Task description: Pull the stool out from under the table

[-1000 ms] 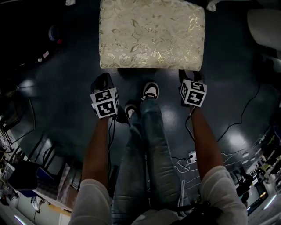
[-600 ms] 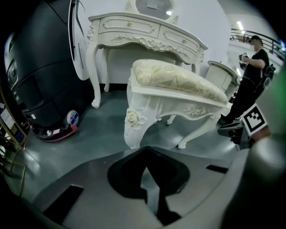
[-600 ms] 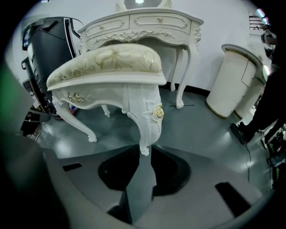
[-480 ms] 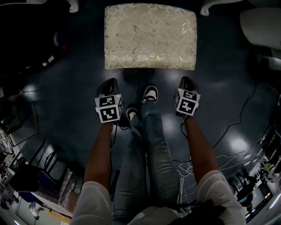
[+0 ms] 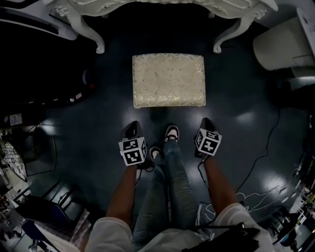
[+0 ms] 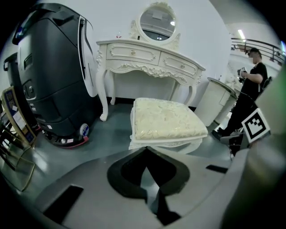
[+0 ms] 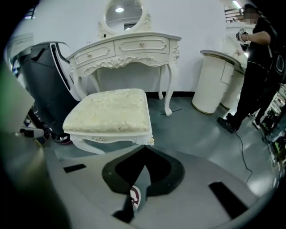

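Stool: I see it clear of the table's front edge.
Left gripper: jaws together, empty.
Right gripper: jaws just closed, empty.

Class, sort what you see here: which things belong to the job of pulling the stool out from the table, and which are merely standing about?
Job: cream brocade cushioned stool; white carved dressing table; left gripper, shut and empty; right gripper, jaws just closed on nothing.
Standing about: big black floor machine; white round cabinet; person in black.
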### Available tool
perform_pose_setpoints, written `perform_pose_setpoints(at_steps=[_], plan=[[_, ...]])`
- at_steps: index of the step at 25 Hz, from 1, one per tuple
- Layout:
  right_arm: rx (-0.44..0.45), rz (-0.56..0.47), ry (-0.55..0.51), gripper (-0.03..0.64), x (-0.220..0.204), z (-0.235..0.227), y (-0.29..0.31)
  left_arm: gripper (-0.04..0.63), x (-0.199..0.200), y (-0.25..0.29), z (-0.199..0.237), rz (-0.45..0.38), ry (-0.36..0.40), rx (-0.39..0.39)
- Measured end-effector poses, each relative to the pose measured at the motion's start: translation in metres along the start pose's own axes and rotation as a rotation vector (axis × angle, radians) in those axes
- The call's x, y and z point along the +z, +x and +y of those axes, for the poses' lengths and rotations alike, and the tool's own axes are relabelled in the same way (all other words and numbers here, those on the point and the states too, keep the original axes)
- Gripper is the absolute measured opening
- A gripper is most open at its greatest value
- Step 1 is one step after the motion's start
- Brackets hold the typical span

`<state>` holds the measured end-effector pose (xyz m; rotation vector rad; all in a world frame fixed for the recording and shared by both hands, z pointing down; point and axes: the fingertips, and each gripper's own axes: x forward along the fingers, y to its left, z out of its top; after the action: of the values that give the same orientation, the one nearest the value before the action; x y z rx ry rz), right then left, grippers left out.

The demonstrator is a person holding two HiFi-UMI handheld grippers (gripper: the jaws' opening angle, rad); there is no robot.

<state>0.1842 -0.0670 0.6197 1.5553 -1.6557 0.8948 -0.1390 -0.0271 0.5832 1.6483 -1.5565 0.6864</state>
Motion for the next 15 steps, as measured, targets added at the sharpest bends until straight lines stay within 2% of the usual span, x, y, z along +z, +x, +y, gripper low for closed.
perform_pose_setpoints(at_steps=[7, 15], plan=[[0.034, -0.019, 0.045, 0.0, 0.046, 0.011, -0.095, 0.009, 0.065, -0.095, -0.036, -0.062, 0.009, -0.037], [0.084, -0.133, -0.005, 0.0, 0.127, 0.032, -0.207, 0.009, 0.161, -0.203, -0.059, -0.23, 0.016, -0.037]])
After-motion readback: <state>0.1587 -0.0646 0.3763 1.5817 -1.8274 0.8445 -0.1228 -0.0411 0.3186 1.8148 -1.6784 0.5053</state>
